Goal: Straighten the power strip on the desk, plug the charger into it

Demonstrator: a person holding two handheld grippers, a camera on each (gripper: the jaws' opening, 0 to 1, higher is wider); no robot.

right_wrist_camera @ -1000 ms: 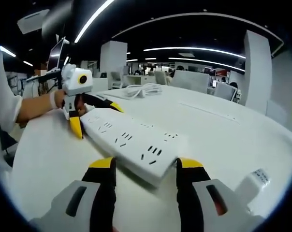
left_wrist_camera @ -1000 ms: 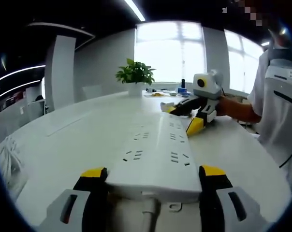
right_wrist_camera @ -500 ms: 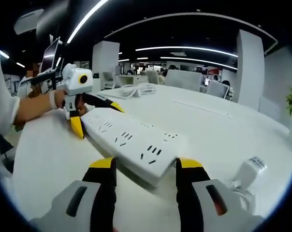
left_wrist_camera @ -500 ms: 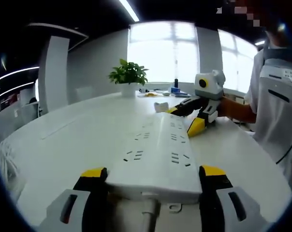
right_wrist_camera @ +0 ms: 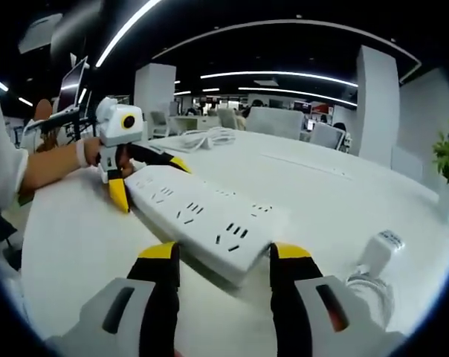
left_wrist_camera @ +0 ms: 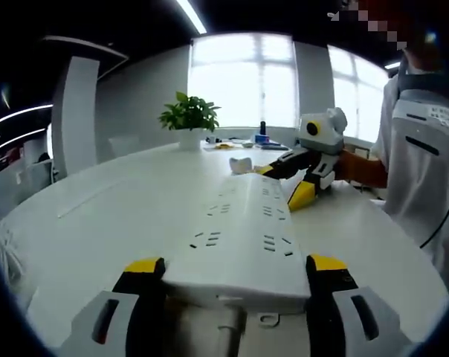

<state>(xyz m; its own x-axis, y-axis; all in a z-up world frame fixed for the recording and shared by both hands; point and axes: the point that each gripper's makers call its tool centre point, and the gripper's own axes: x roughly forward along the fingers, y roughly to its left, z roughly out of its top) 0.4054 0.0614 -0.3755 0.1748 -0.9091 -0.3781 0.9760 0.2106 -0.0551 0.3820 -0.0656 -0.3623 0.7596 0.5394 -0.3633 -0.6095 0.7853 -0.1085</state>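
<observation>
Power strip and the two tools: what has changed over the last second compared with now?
Little between them. The power strip sits the same between the jaws of the left tool and the right tool, one at each end. The background slides sideways in both views: the plant drifts left, and the charger comes further into the right gripper view. So strip and tools seem to be turning together on the desk.

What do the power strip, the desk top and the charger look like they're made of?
Power strip: likely moulded white plastic with a smooth satin face, soft highlights and crisp socket slots. Desk: a smooth white top, perhaps laminate or painted board; faint window glare, no grain. Charger: seemingly glossy white plastic, with a printed label and rounded edges.
</observation>
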